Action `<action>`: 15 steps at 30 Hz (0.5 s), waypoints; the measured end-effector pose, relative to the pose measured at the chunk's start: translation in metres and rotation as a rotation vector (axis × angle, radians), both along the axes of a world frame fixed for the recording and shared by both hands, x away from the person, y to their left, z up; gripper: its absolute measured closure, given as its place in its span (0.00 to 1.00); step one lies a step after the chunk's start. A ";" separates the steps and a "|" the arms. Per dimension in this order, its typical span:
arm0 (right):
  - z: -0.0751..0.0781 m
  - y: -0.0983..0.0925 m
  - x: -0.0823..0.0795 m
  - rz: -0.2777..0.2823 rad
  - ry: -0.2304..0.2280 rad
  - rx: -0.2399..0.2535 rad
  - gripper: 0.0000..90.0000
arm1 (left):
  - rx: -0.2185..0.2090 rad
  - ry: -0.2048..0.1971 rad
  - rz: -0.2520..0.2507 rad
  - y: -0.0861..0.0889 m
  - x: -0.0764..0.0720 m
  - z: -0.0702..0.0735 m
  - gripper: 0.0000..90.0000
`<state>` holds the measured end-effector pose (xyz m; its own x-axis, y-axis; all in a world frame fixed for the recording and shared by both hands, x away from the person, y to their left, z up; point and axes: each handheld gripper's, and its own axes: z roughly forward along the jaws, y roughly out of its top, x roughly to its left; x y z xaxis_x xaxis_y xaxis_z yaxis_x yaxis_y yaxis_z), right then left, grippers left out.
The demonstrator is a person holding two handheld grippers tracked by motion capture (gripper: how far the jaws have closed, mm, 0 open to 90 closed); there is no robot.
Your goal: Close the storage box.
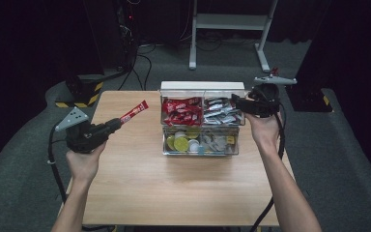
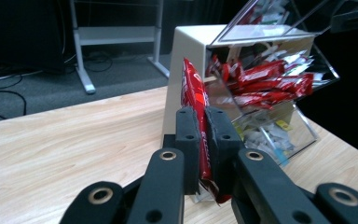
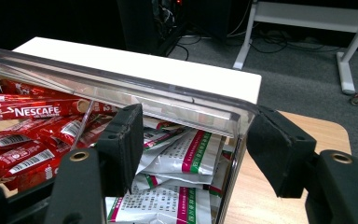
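Mid-transfer, apparently: red coffee stick (image 1: 134, 111) pinched between the shut jaws of the left gripper (image 1: 112, 126), held above the surface (image 1: 174, 193) just left of the clear organizer (image 1: 200, 145), tip angled up and toward it. Right gripper (image 3: 191, 149) at the organizer's right rear corner, jaws wide, straddling the clear raised lid's rim (image 3: 121, 88). Next move, probably: carrying the stick right, into the organizer's red-stick compartment (image 1: 181, 111). Both forearms extended, wrists level.
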<state>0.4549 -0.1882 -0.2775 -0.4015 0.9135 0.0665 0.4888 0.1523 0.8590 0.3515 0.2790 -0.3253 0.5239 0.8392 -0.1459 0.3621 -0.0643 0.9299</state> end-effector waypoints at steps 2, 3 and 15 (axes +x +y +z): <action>0.000 0.000 0.000 0.000 0.001 0.000 0.41 | 0.006 0.007 0.010 0.001 0.000 -0.004 0.95; 0.000 0.000 0.000 0.000 0.002 0.000 0.41 | 0.007 0.007 0.014 0.002 0.000 -0.006 0.94; 0.000 0.000 0.000 -0.002 0.001 -0.002 0.41 | 0.002 0.038 0.065 0.006 0.002 -0.033 0.94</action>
<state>0.4548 -0.1880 -0.2773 -0.3997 0.9143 0.0656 0.4902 0.1528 0.8581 0.3535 0.2851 -0.3585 0.4625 0.8714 -0.1635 0.4010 -0.0411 0.9151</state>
